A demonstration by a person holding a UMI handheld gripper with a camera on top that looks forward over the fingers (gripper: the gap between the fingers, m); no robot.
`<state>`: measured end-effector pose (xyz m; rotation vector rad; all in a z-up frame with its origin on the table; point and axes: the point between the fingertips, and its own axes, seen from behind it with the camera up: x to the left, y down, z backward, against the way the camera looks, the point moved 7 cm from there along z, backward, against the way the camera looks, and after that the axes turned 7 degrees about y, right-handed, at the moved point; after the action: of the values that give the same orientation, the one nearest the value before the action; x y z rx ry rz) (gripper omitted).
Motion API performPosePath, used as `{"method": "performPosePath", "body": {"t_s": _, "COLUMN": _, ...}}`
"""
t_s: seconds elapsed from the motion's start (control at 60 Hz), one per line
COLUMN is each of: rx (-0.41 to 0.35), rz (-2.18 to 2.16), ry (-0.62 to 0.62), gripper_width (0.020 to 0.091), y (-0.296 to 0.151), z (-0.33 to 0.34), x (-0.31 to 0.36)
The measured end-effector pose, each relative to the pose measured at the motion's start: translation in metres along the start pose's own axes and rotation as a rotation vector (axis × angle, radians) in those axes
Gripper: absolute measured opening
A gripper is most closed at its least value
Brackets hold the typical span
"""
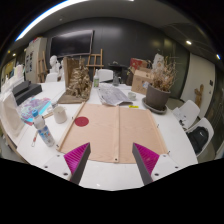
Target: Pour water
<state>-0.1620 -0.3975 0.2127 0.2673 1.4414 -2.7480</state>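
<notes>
A clear plastic bottle (43, 130) with a blue cap and label stands at the left side of the white table (100, 172), well ahead and left of my fingers. A small white cup (60, 114) sits just beyond it. Right of the cup a red round coaster (82, 121) lies on the tan mat (118, 132). My gripper (112, 160) is open, its magenta pads (147, 157) wide apart over the table's near edge with nothing between them.
A potted dry plant (158, 95) stands at the mat's far right. A wooden model (77, 80) and papers (113, 95) lie further back. White chairs (190, 115) flank the right side, and a black device (22, 92) sits at the far left.
</notes>
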Motion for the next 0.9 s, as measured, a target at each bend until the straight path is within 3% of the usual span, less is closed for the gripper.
{"method": "performPosePath", "body": {"t_s": 0.15, "rx": -0.005, "rz": 0.006, "ry": -0.057, "gripper_width": 0.0856, "y": 0.005, "z": 0.007, "x": 0.039}}
{"method": "performPosePath", "body": {"t_s": 0.467, "rx": -0.069, "rz": 0.023, "ry": -0.202, "gripper_width": 0.0857, "y": 0.026, "z": 0.008, "x": 0.212}}
{"method": "performPosePath", "body": {"t_s": 0.733, "rx": -0.192, "rz": 0.001, "ry": -0.168, "gripper_width": 0.0850, "y": 0.017, "z": -0.065, "x": 0.316}}
{"method": "performPosePath", "body": {"t_s": 0.817, "rx": -0.218, "rz": -0.019, "ry": -0.140, "gripper_width": 0.0791, "y": 0.015, "z": -0.089, "x": 0.331}}
{"method": "performPosePath", "body": {"t_s": 0.9, "rx": -0.224, "rz": -0.044, "ry": -0.108, "gripper_width": 0.0636, "y": 0.014, "z": -0.108, "x": 0.338}}
